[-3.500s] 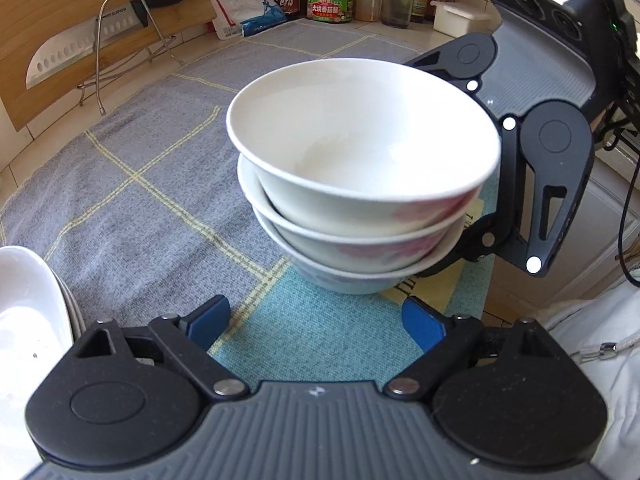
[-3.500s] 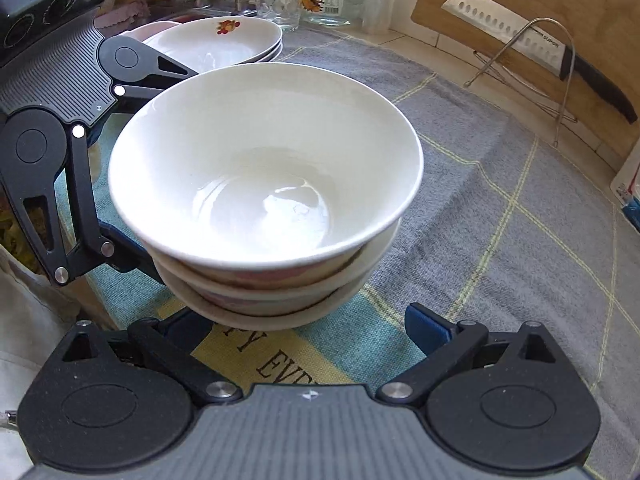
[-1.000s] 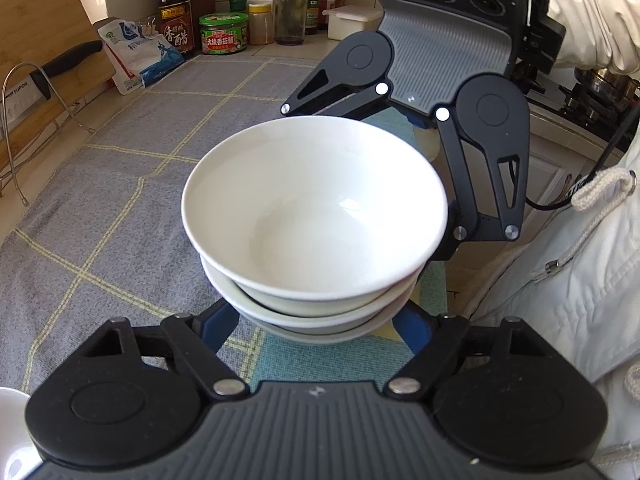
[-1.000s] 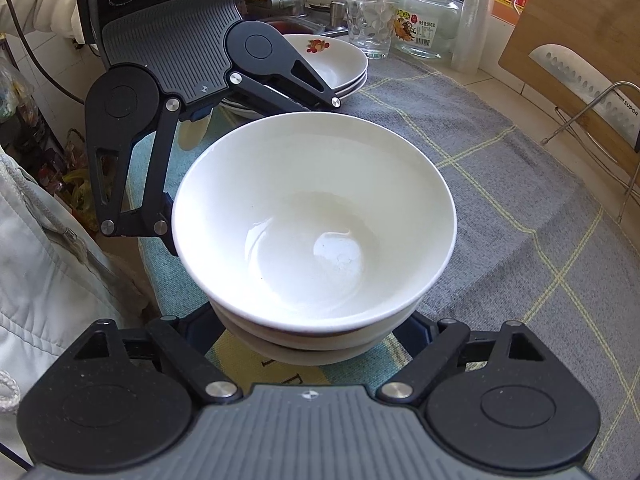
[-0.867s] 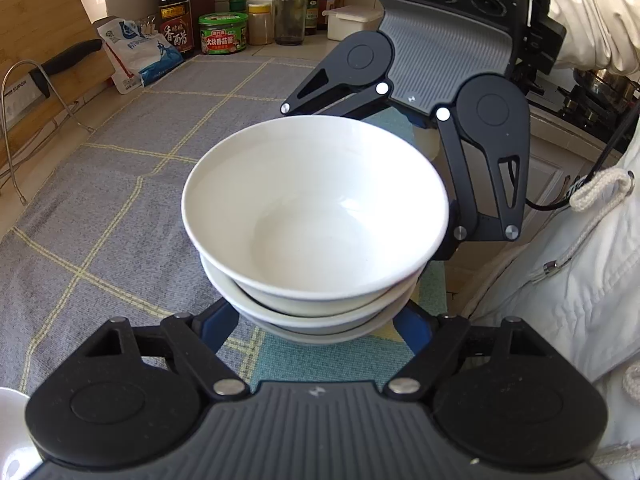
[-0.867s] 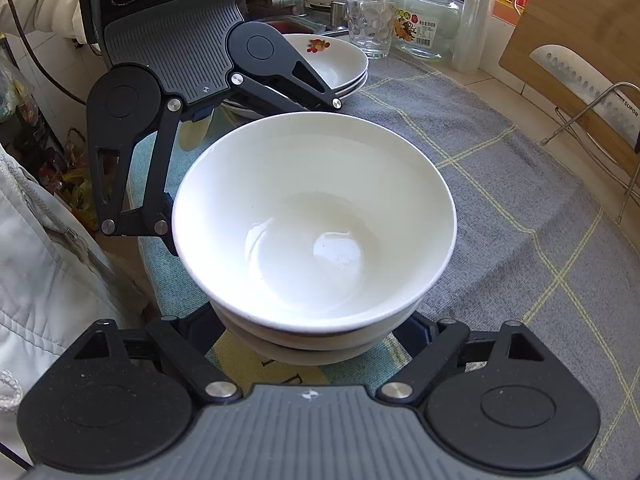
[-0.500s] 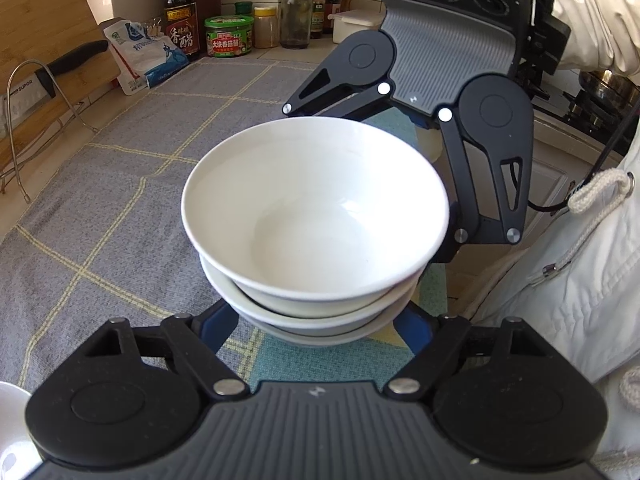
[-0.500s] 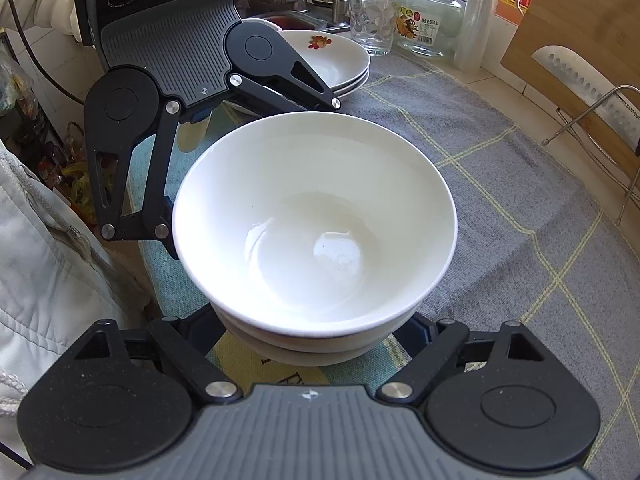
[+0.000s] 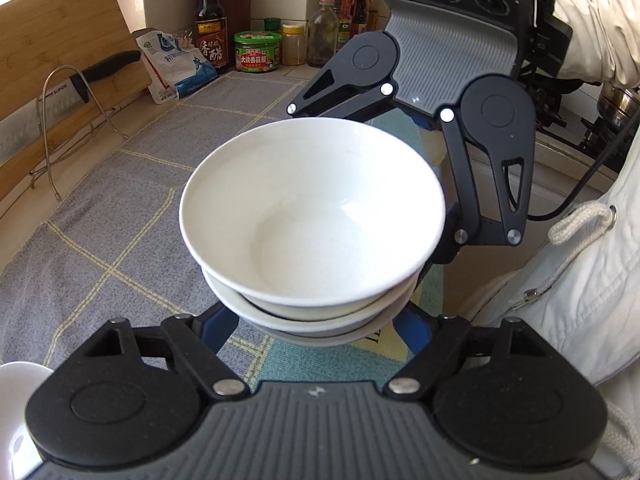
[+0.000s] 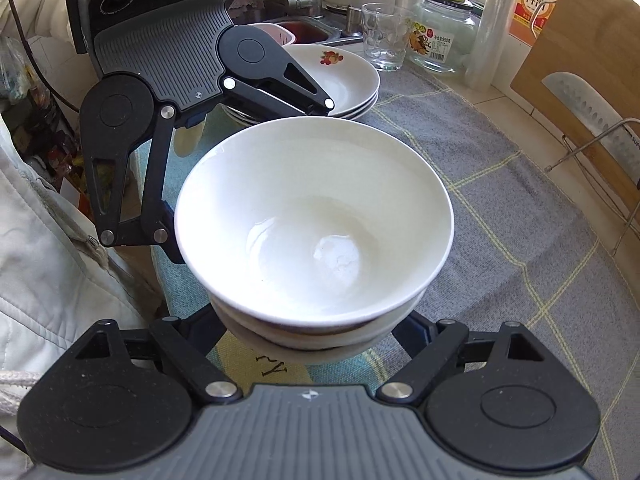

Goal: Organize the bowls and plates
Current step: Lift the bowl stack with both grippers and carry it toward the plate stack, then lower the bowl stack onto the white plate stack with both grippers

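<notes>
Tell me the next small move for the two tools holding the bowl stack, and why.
Probably carry the bowl stack toward the plate stack and set it down on the cloth beside it. Both the left tool and the right tool cradle the lowest bowl from opposite sides, with the stack apparently lifted off the cloth.

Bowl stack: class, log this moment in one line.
bowl stack: three nested | left tongs: shut on stack | right tongs: gripping opposite side | mat: beneath

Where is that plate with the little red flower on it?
In the right wrist view the flowered plate tops a small pile at the cloth's far left corner, behind the bowls, beside a drinking glass.
</notes>
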Motion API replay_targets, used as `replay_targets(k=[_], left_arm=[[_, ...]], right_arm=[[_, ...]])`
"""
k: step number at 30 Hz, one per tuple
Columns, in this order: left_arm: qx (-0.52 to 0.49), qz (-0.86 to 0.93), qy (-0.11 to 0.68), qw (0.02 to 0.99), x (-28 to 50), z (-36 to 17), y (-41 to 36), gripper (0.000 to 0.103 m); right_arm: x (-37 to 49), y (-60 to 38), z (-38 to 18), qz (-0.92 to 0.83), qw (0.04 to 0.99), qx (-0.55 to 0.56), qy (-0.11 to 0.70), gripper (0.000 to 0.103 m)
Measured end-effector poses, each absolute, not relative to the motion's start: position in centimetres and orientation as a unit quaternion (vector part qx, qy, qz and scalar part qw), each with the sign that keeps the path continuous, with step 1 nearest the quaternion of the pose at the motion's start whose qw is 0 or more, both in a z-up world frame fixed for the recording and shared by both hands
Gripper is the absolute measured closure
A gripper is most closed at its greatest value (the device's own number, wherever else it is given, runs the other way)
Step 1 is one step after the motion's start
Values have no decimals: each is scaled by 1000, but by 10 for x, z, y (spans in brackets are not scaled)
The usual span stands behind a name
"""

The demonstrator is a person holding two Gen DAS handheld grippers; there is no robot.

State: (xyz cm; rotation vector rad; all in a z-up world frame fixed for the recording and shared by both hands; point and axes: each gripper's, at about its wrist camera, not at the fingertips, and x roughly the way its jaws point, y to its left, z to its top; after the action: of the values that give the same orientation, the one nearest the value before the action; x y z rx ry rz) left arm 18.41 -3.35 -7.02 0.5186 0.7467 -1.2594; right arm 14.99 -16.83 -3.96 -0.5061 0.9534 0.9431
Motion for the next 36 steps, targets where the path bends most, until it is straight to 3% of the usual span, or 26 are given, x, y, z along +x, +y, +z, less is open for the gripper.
replay_targets(k=[17,36], left_arm=[[209,-442,343,802,194,-29,48,20],[179,-319,367,855,217,-38,124,20]], right_arm=[[203,-85,-8,529,703,-311,360,12],[262,18,-22,608,634,-365,309,12]])
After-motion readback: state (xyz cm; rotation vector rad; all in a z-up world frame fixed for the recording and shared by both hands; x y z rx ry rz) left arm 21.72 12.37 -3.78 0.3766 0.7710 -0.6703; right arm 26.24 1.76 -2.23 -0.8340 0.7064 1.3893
